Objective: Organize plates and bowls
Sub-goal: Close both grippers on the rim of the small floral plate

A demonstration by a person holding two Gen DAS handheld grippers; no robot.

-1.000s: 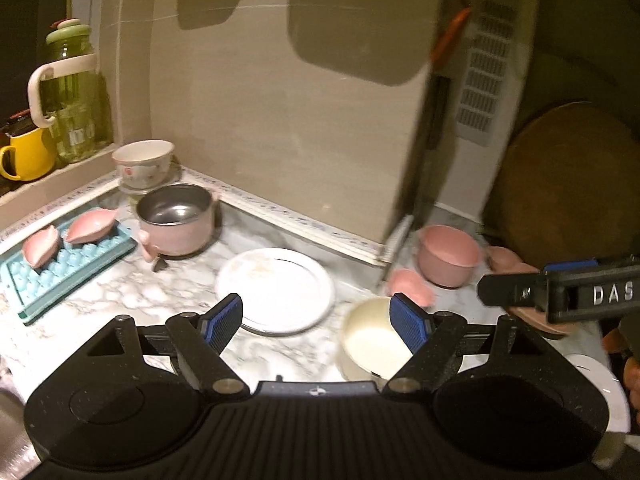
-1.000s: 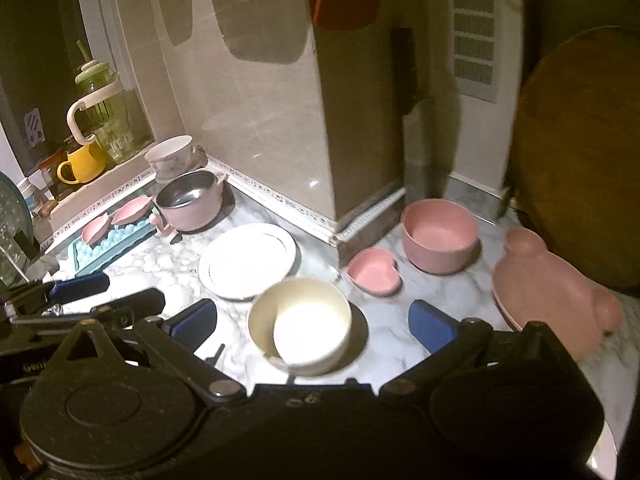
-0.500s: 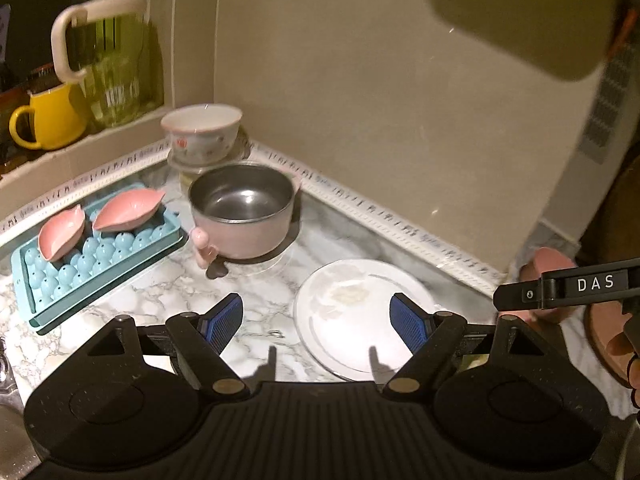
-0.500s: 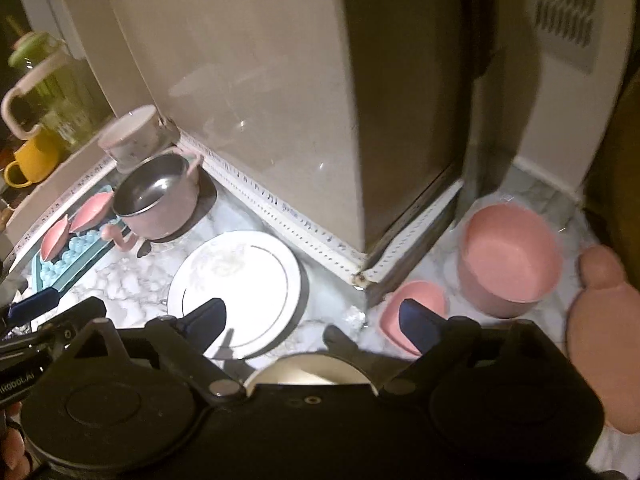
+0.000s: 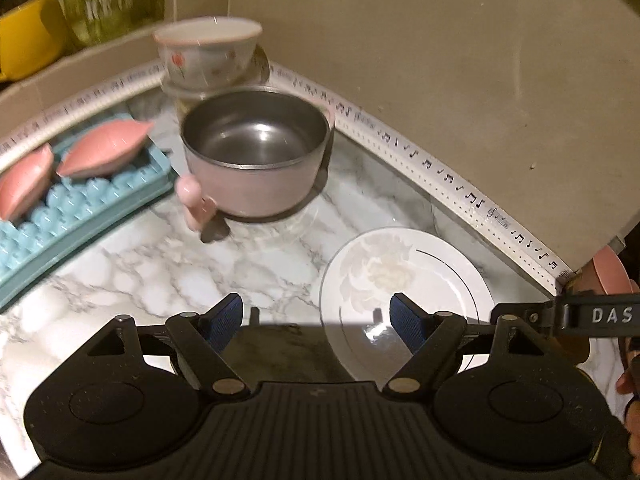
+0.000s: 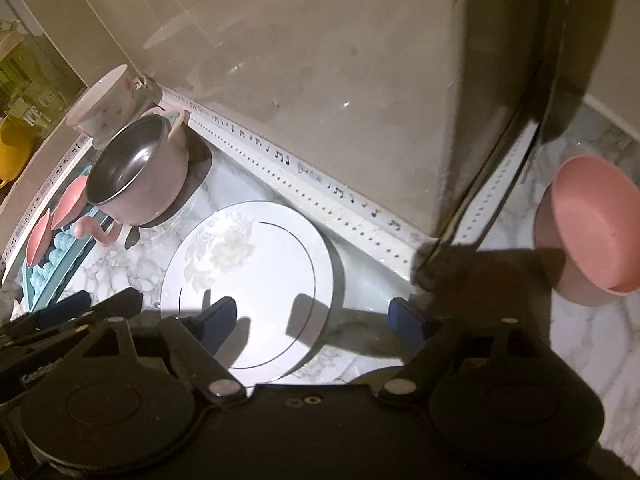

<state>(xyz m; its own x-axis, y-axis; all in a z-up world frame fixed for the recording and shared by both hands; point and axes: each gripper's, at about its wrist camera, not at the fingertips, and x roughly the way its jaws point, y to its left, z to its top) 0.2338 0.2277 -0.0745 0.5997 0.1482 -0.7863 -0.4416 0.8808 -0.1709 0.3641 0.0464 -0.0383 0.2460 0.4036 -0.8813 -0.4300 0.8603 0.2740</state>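
Plate work looks to be next: the white plate lies flat on the marble counter, just in front of the right gripper and partly under it, its near right edge between the two blue fingers. The right gripper's jaws have just been closing but are wide apart and touch nothing, and the left gripper is wide and empty too, with the plate off to its right, so the right hand seems nearer. The plate is round, so it has no long side; its face points up, and the pink pot sits just behind it.
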